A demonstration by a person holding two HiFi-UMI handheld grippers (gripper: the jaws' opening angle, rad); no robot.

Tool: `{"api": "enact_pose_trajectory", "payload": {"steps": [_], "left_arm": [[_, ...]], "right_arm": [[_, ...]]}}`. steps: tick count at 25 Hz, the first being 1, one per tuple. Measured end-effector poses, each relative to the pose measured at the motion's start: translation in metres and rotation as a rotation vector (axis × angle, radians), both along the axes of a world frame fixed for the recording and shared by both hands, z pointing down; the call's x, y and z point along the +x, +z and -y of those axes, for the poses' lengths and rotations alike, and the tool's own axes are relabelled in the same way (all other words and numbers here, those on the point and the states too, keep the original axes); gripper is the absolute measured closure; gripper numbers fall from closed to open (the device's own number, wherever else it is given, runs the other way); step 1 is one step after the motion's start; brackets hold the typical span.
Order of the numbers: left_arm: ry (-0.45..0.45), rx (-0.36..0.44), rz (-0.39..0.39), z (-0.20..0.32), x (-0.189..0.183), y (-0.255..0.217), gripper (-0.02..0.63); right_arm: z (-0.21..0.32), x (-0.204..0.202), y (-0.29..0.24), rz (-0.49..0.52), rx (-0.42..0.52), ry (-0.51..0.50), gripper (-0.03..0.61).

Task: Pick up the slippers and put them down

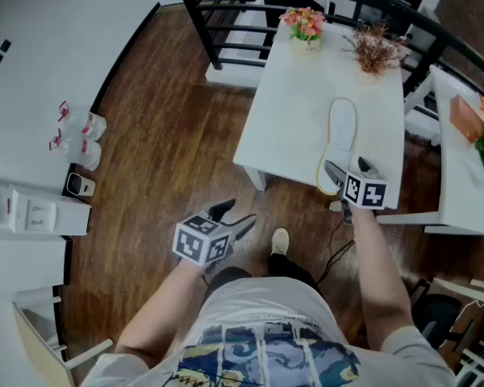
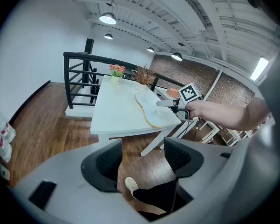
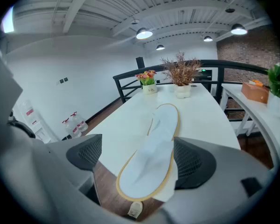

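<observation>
A flat white slipper with a tan rim [image 1: 340,139] lies lengthwise on the white table [image 1: 290,127], its heel sticking out over the near edge. My right gripper [image 1: 348,170] stands open around that heel. In the right gripper view the slipper [image 3: 151,155] sits between the jaws. Its edge is up against the right pad [image 3: 192,164], while a gap separates it from the left pad [image 3: 86,153]. A white layer shows under the heel; I cannot tell what it is. My left gripper [image 1: 235,218] hangs open and empty over the wooden floor, short of the table [image 2: 116,111].
A pot of flowers [image 1: 305,27] and a pot of dried stems [image 1: 377,48] stand at the table's far end, with a black railing [image 1: 226,22] behind. A second white table [image 1: 468,184] with an orange box [image 1: 466,118] is on the right. Bottles [image 1: 81,139] stand by the left wall.
</observation>
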State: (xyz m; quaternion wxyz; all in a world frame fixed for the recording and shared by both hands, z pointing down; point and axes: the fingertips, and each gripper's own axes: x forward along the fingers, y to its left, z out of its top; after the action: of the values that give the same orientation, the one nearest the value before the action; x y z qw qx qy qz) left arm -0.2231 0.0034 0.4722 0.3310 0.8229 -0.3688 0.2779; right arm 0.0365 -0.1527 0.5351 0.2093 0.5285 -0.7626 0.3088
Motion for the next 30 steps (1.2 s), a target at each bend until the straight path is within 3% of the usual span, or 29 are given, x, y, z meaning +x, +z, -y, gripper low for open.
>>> {"api": "enact_pose_trajectory", "payload": {"steps": [8, 19, 24, 28, 30], "left_arm": [[0.019, 0.007, -0.013, 0.046, 0.032, -0.003, 0.328], [0.008, -0.008, -0.002, 0.062, 0.035, 0.001, 0.328], [0.009, -0.006, 0.0, 0.066, 0.032, 0.005, 0.328], [0.012, -0.008, -0.003, 0.066, 0.034, 0.006, 0.328], [0.019, -0.01, 0.0, 0.063, 0.036, 0.006, 0.328]], "right_arm": [[0.076, 0.022, 0.051, -0.077, -0.078, 0.052, 0.081], [0.106, 0.031, 0.112, -0.246, -0.235, 0.066, 0.075], [0.105, 0.04, 0.103, -0.35, -0.19, 0.062, 0.066], [0.107, 0.041, 0.105, -0.33, -0.171, 0.076, 0.015], [0.106, 0.043, 0.107, -0.317, -0.165, 0.078, 0.02]]}}
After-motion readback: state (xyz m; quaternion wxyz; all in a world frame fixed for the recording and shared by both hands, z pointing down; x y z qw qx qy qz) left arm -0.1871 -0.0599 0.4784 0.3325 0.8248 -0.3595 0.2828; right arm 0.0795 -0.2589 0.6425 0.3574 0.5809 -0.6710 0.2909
